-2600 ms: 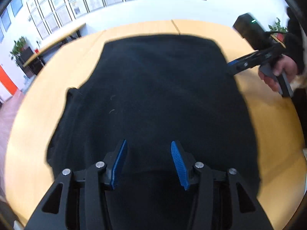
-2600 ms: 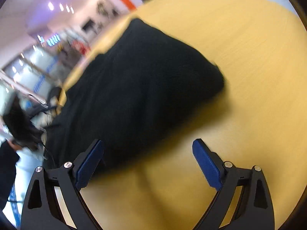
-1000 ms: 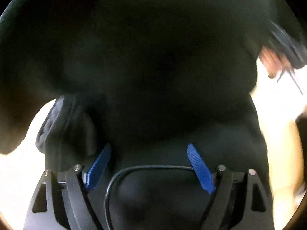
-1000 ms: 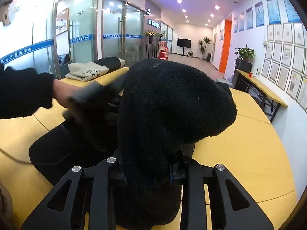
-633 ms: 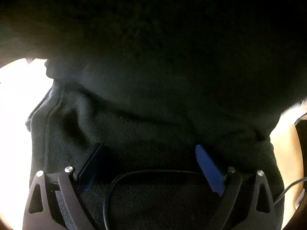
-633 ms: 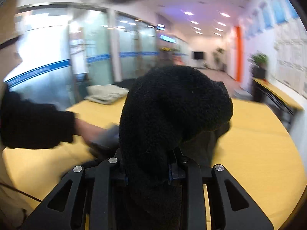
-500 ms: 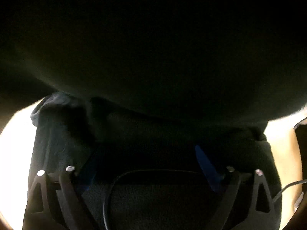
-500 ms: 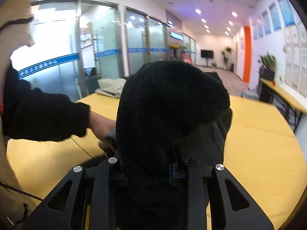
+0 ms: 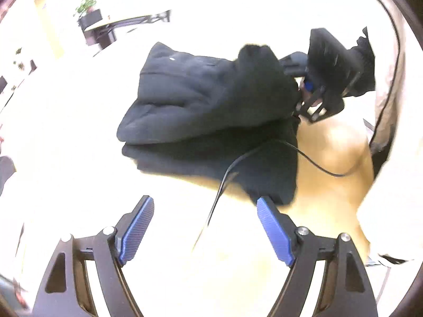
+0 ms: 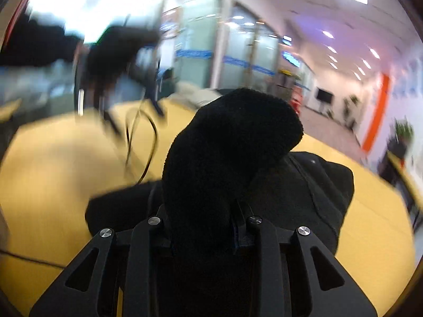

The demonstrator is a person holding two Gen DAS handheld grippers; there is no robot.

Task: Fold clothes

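A black fleece garment point(image 9: 206, 100) lies folded over on the yellow table point(image 9: 333, 185), its upper layer doubled across the lower one. My left gripper point(image 9: 205, 227) is open and empty, pulled back over the table in front of the garment. In the left wrist view my right gripper point(image 9: 308, 89) holds the garment's right edge. In the right wrist view my right gripper point(image 10: 203, 227) is shut on a bunched fold of the black fleece garment point(image 10: 232, 142), which hides its fingertips.
A thin black cable point(image 9: 224, 174) trails across the garment and table toward my left gripper. The person's dark sleeve point(image 9: 362, 66) and pale coat point(image 9: 391, 137) stand at the right. A side desk with a plant point(image 9: 90, 13) is far back. The other arm appears blurred point(image 10: 111, 52).
My left gripper has drawn out from under the fleece and backed away, so the folded garment is now in full view. My right gripper has carried its held fold lower toward the table.
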